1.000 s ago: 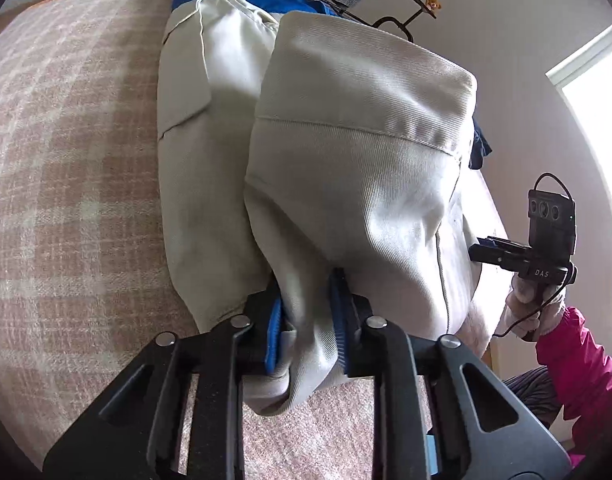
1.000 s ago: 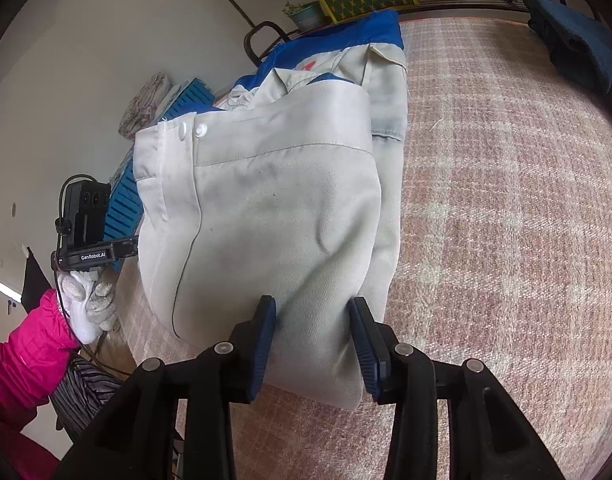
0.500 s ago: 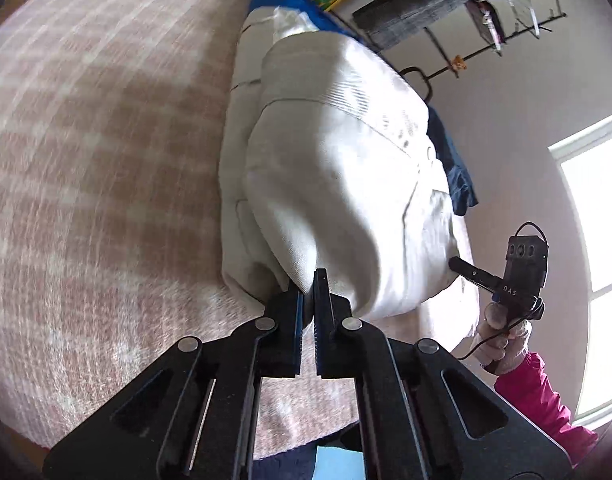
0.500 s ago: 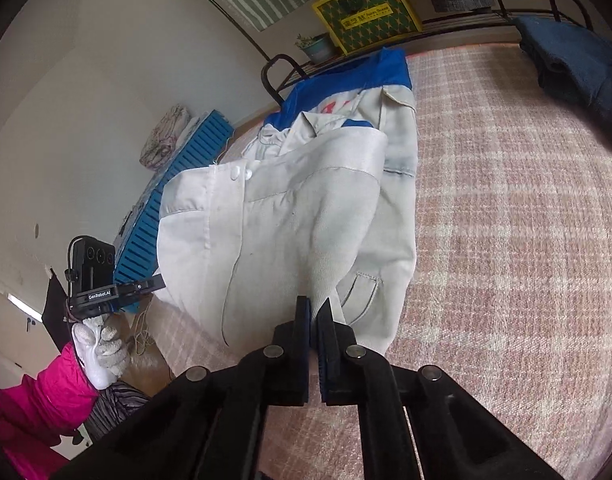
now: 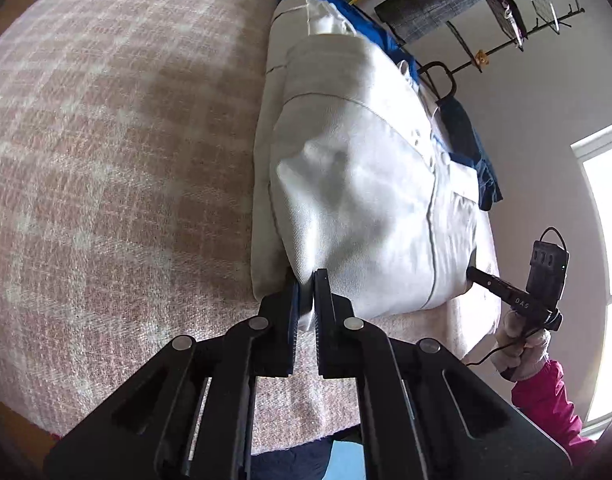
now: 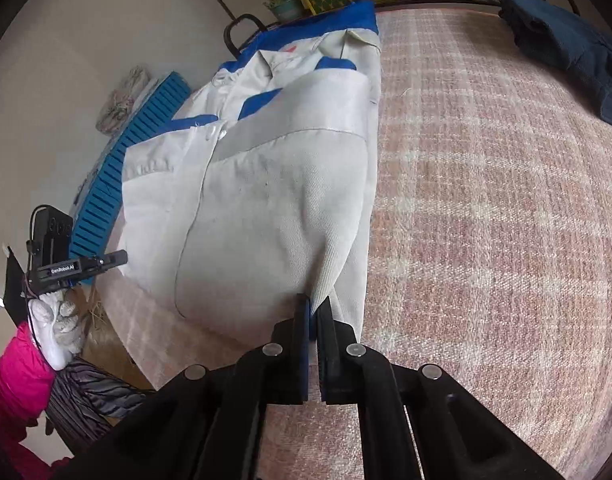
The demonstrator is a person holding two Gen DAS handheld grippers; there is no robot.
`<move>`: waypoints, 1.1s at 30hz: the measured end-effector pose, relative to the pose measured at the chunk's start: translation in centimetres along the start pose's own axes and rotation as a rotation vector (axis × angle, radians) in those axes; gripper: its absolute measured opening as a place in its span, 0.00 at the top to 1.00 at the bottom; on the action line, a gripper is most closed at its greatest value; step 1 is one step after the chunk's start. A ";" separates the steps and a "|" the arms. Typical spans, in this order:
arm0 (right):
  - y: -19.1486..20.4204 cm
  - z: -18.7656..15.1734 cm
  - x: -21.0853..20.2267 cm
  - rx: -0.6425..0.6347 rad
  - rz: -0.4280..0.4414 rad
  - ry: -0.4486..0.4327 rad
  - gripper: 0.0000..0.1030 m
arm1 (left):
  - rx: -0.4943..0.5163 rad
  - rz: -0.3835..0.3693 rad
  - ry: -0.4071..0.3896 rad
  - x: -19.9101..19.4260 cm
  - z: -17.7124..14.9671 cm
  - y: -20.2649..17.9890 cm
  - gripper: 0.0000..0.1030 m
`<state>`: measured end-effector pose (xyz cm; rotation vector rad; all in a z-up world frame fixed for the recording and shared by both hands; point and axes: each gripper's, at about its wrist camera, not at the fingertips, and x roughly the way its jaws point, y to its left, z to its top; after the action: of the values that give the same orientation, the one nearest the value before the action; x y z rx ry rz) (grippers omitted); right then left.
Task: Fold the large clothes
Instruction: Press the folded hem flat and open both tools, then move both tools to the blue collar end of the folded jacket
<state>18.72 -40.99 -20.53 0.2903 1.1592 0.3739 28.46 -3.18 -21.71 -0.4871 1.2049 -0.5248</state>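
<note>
Fingers of the left gripper (image 5: 304, 294) and right gripper (image 6: 314, 314) pinched the jacket (image 5: 358, 200) hem. The right fingers were easing apart slightly, cloth between them. Gripping both corners kept the fold edge taut, probably for alignment.

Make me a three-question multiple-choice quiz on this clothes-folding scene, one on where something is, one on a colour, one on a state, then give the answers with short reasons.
1. Where does the white jacket lie?
A. on the plaid bedspread
B. on a chair
C. on the floor

2. What colour is the jacket's trim?
A. red
B. blue
C. black

3. How is the left gripper?
A. wide open above the jacket
B. shut on nothing
C. shut on the jacket's near edge

Answers: 1 A, plaid cloth shows beside and below the jacket. 2 B, blue bands show at collar and shoulders. 3 C, white fabric is pinched between its pads.
</note>
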 end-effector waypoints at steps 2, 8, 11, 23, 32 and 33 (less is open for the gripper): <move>0.0 0.7 -1.5 -0.002 0.017 -0.033 0.78 | 0.038 -0.022 -0.044 -1.7 0.1 -0.5 0.67; -1.8 3.5 -2.4 0.096 0.041 -0.142 0.48 | -0.025 -0.060 -0.078 -1.2 4.6 0.2 0.40; -1.9 5.4 -1.0 0.099 0.029 -0.143 0.46 | -0.014 -0.004 -0.061 1.4 7.0 0.0 0.40; -2.0 8.2 1.4 0.026 0.126 -0.157 0.90 | 0.184 0.108 -0.060 4.3 8.2 -1.5 0.57; -2.4 7.9 0.7 0.014 -0.150 -0.161 0.56 | 0.217 0.252 -0.246 -0.5 8.0 -2.7 0.47; -1.9 7.8 0.0 -0.005 -0.169 -0.183 0.58 | 0.242 0.238 -0.247 -0.8 8.0 -3.4 0.49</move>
<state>26.24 -42.99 -18.34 0.2152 0.9942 0.1970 35.51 -4.79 -16.79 -0.1910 0.9319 -0.3866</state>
